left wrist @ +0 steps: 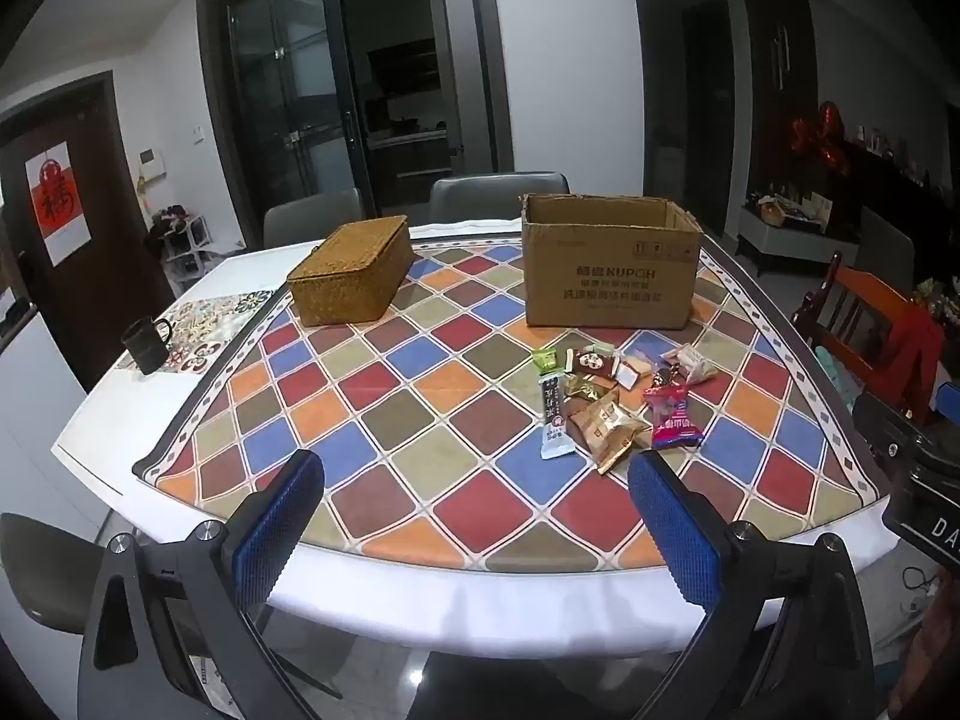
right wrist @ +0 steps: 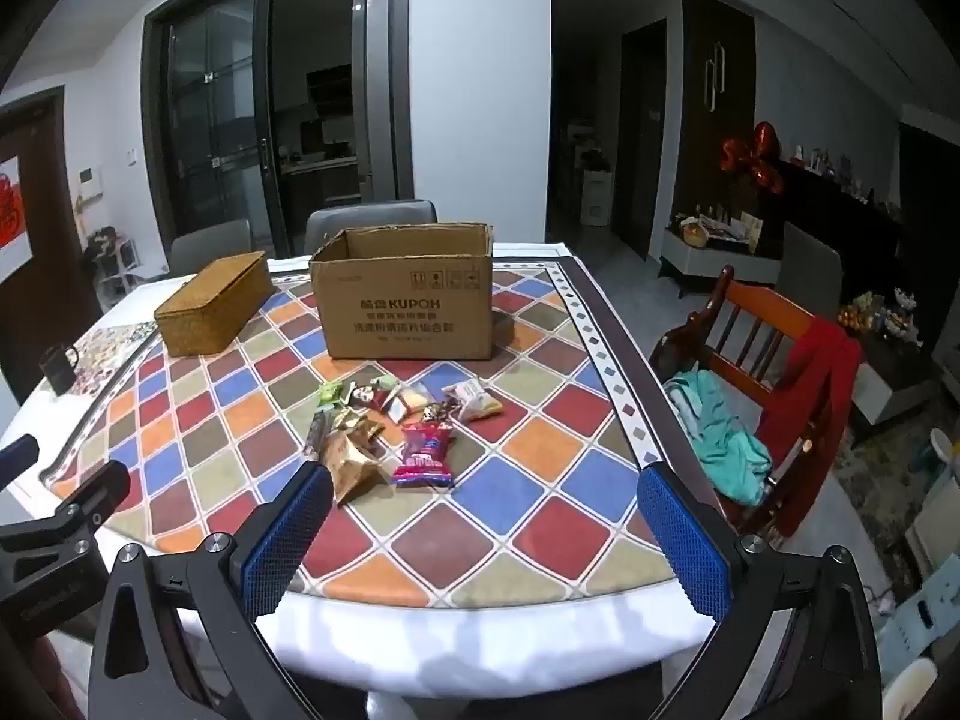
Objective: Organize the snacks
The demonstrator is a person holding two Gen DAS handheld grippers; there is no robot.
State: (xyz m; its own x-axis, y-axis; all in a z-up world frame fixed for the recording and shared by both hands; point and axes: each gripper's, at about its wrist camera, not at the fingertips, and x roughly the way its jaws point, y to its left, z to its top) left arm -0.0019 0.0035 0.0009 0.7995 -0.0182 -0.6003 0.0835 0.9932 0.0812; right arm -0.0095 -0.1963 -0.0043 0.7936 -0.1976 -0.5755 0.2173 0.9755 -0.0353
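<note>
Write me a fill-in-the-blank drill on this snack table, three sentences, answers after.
1. The cardboard box stands with its top ____.
2. The snack packets lie on the table in front of the ____ box.
3. The woven basket has its lid ____.

Missing words: open; cardboard; closed

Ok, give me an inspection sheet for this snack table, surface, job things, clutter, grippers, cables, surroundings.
Surface: table with a chequered mat, white cloth at the near edge.
Job's things: pile of snack packets loose on the mat; open cardboard box behind it; closed woven basket to the box's left.
Clutter: dark mug at the table's far left.
Grippers: left gripper and right gripper both open, empty, hovering at the near edge.
Cables: a cord on the floor, lower right of the left wrist view.
Surroundings: wooden chair with clothes at the right; grey chairs behind; glass doors.
</note>
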